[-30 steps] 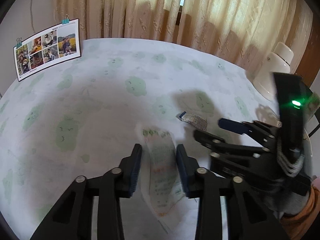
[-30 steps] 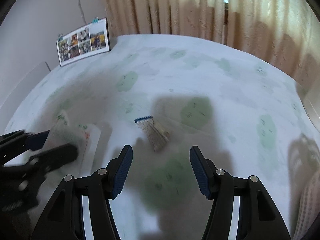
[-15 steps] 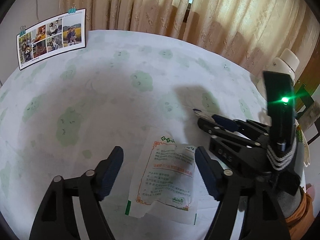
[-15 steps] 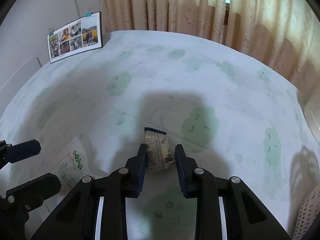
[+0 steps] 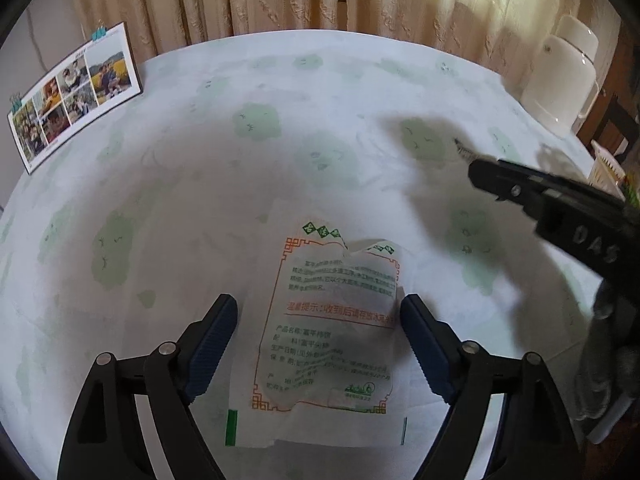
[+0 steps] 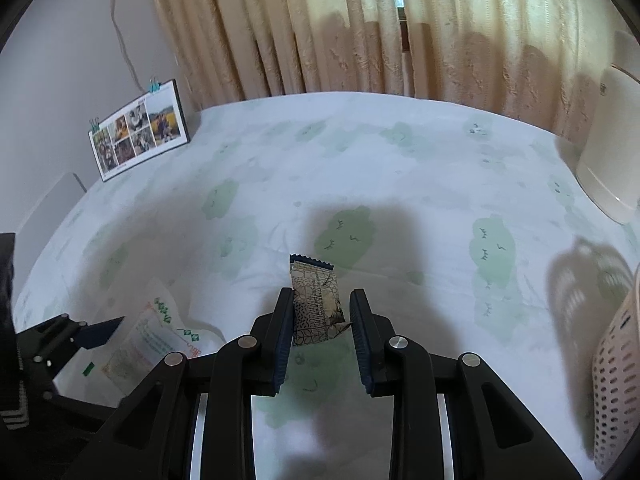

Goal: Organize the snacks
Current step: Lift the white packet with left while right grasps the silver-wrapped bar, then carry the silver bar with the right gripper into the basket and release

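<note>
- We are holding the left gripper (image 5: 319, 320) pointed down at the table (image 5: 200, 168), its jaws spread wide and opening at this moment
- A flat white snack pouch (image 5: 328, 332) with orange border and green print is lying on the tablecloth between the left fingers; the pads are standing clear of it on the left side, and the right pad is sitting just at the pouch's edge without pressing it
- We are gripping a small patterned snack bar (image 6: 316, 308) in the right gripper (image 6: 320, 336); its jaws are drawn close together and clamped on the wrapper's lower part, with the bar's serrated blue end sticking out ahead of the fingertips
- The bar is looking lifted a little off the cloth, though we cannot tell this for sure
- From the right gripper, the pouch (image 6: 156, 336) is lying to the lower left, beside the left gripper's fingers (image 6: 100, 332)
- From the left gripper, the right gripper (image 5: 480, 172) is reaching in from the right, ahead of the pouch
- A perforated pink basket (image 6: 616, 392) is standing at the far right of the right gripper
- A photo calendar (image 6: 138, 136) is standing at the table's far left edge, in front of the curtains (image 6: 360, 28)
</note>
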`<state>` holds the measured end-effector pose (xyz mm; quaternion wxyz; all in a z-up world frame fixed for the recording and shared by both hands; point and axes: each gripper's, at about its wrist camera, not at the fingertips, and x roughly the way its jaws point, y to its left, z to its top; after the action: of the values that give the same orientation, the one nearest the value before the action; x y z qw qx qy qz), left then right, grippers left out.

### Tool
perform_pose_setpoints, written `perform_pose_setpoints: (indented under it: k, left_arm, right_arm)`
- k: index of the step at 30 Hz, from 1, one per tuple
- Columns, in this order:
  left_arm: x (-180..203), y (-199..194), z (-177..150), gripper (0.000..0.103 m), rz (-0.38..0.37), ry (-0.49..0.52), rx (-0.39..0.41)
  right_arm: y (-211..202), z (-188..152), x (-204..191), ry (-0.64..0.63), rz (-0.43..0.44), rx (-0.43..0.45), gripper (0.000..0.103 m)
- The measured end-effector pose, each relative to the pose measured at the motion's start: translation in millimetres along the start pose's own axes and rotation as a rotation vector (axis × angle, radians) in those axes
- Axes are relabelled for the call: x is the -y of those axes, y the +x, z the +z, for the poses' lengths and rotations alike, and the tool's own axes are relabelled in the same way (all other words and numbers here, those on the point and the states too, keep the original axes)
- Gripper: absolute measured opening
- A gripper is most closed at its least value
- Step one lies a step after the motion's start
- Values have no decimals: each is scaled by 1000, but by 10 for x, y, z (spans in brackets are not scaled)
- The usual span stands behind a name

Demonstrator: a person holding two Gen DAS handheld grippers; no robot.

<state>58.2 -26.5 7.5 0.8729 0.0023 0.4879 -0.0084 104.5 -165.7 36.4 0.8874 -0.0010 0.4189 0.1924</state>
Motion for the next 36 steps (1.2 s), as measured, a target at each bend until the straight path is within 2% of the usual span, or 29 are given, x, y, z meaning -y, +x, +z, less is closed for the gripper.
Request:
perform_pose_setpoints:
  k: [2,6,8,15,24,28,36]
  left_arm:
    - [47,0,-16,79,3,27,10]
    - [145,-73,-47,47,-23,68,44]
    - [164,-89,-48,40,-42,74,49]
    - [113,-214,-9,39,-91,41,104]
    - [155,-254,0,39,-93,37,124]
    - [184,-252,3,39,-86,42,121]
    - [270,-300,17,39,-74,60,129]
  right_arm:
    - [-49,-3,15,9,3,12,29]
    - [-204,-1,50,25,7,51,29]
    - [-297,-5,95,42,9,75,29]
    - [-621,-16,364,126,-45,165,29]
    - [-1160,-74,894,286,-169,306,29]
    - [-1297,-116,1074,331,-237,334,30]
    - [-1515,-279,1403,440,-307,371,30]
